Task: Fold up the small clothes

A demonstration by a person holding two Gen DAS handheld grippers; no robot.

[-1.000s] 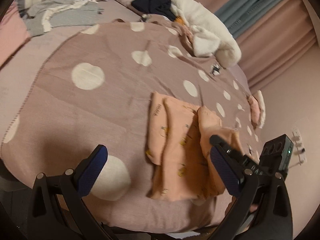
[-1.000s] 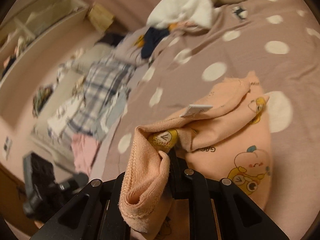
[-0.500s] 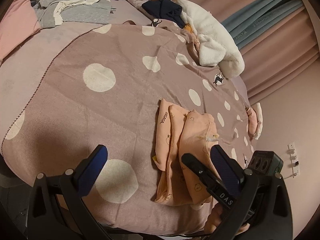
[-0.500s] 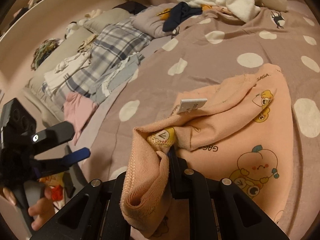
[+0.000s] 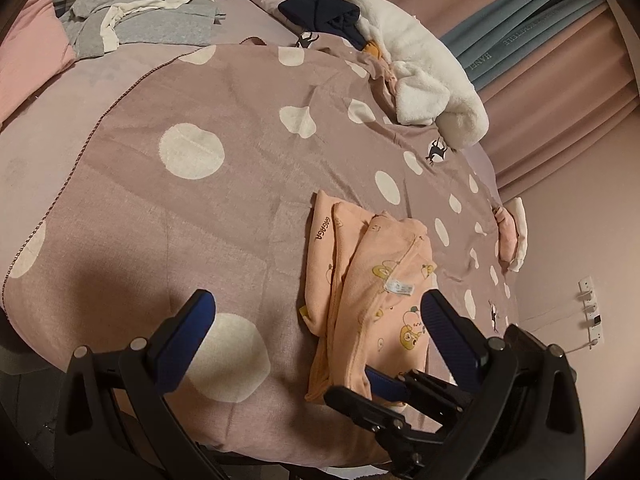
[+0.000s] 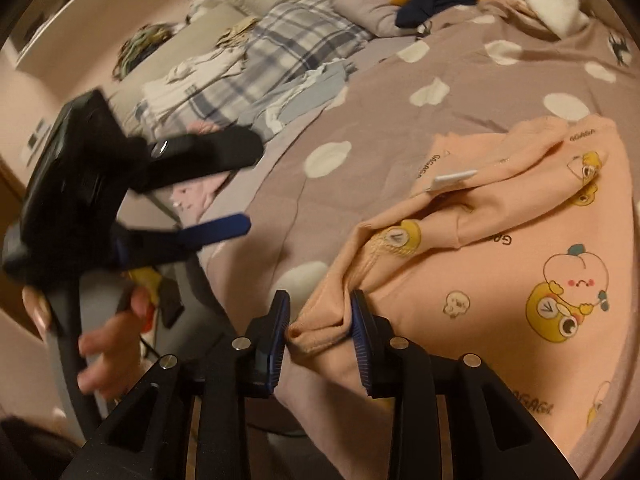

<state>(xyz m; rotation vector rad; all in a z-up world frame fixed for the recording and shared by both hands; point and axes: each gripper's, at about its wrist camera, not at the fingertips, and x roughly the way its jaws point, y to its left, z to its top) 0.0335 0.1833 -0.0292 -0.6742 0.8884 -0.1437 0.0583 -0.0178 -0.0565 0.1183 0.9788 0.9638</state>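
A small peach garment with cartoon prints lies folded lengthwise on the polka-dot blanket, near the bed's front edge. It fills the right of the right wrist view. My right gripper has its jaws parted, with the garment's bunched near corner lying loose between them; it also shows in the left wrist view. My left gripper is open and empty above the blanket, left of the garment, and appears blurred in the right wrist view.
A white fleece item and a dark blue garment lie at the far end of the bed. Grey clothes and a plaid pillow lie far left. Curtains hang on the right.
My right gripper has opened and let the garment's corner down onto the bed. The folded garment now lies flatter. My left gripper has moved in closer toward the right gripper.
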